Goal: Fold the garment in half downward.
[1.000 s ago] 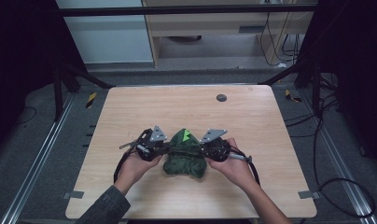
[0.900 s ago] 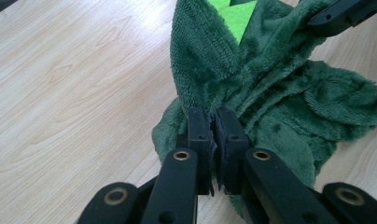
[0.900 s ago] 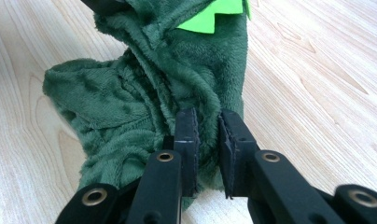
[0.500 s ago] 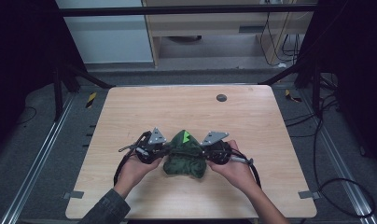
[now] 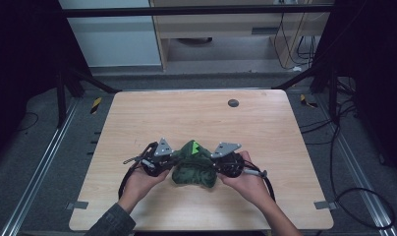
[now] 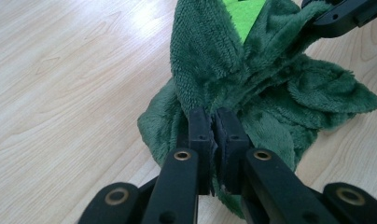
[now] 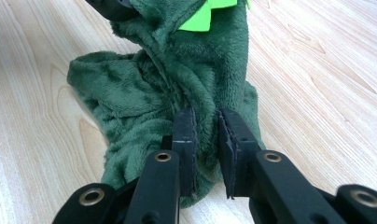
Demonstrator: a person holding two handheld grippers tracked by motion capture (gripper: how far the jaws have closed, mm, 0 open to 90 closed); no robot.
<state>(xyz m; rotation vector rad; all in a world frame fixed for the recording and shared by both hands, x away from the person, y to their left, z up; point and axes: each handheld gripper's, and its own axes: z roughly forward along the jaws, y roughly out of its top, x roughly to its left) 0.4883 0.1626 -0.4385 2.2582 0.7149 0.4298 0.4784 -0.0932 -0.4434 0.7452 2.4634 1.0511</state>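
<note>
Barely shifted green plush garment (image 5: 194,164), left gripper (image 6: 213,123) jaws pinching it, right gripper (image 7: 205,126) jaws clamping fabric, close-ups reveal pile

The soft cloth (image 5: 192,167) lies on the table (image 5: 196,118), near me, between my left gripper (image 5: 163,160) and right gripper (image 5: 221,160).

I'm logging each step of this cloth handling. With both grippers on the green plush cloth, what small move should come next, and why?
Probably draw the two apart to spread it: the left gripper and right gripper each pinch the bunched green plush cloth, heaped on the table.
</note>
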